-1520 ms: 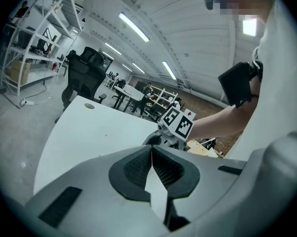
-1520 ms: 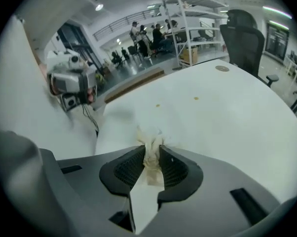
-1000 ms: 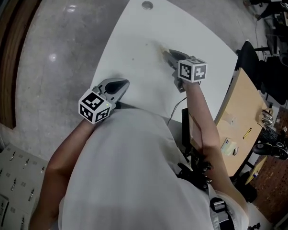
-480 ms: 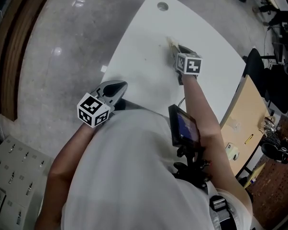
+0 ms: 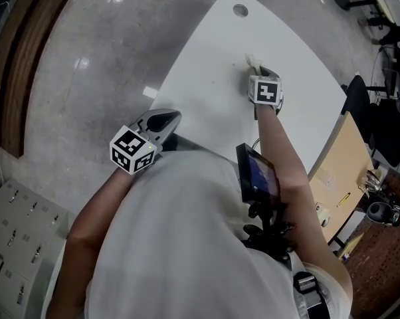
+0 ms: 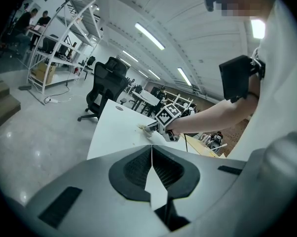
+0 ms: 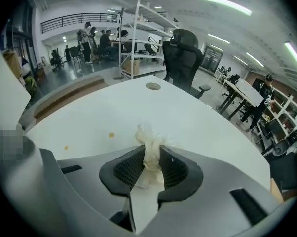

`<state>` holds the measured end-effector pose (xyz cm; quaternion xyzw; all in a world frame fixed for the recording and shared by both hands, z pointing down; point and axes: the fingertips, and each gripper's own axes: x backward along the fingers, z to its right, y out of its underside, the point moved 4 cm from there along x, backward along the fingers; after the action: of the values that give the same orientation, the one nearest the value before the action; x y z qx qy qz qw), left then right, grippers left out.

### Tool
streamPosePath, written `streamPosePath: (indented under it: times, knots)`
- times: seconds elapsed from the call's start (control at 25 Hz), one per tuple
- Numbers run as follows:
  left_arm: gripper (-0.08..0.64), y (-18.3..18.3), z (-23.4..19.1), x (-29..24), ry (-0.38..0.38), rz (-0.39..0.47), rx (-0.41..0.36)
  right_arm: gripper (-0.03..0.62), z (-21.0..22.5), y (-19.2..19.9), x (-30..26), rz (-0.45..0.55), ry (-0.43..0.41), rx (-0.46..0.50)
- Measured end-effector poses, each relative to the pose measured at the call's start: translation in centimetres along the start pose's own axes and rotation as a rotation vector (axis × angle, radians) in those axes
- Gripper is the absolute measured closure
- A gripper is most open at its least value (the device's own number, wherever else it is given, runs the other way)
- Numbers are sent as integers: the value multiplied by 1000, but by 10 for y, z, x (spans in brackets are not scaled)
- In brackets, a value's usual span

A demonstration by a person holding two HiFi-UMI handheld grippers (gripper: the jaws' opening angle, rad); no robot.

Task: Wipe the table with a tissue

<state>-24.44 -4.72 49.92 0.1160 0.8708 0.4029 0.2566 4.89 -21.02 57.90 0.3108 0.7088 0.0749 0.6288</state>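
Your right gripper [image 7: 151, 158] tilts down over the white curved desk [image 5: 206, 78]; its jaws pinch a crumpled cream paper tissue [image 7: 147, 138], small yellowish spots [image 7: 111, 135] just ahead; your left gripper [image 6: 152, 157] hangs by the desk's near edge, jaws pressed together, empty; press hard and the thin tissue may tear or slip loose.

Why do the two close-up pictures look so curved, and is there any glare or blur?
Left gripper view: a wide-angle lens bows straight lines, corners go black, ceiling strip lights burn bright. Right gripper view: same bowing of the table; the tissue between the jaws is sharp. Head view: small light reflections on the polished floor, no motion blur.
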Motion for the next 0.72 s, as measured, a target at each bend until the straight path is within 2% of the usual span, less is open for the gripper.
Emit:
streamPosePath:
  times: [0.08,0.2,0.36,0.52,0.72]
  knots:
    - [552,1,0,1,2,1,-1,502,-16,-6,2,14,-21,26]
    - [552,1,0,1,6,1,0,502,-44,-13,2,43,-64,13]
    - [552,3,2,2,11,0,1,502,-66,-10,2,17,-60,44]
    - [552,6,1,3,17,-7,4,502,-90,-22,5,26,-106,43]
    - [552,4,-1,8,20,-6,0,502,-135,-27,8,23,-153,138]
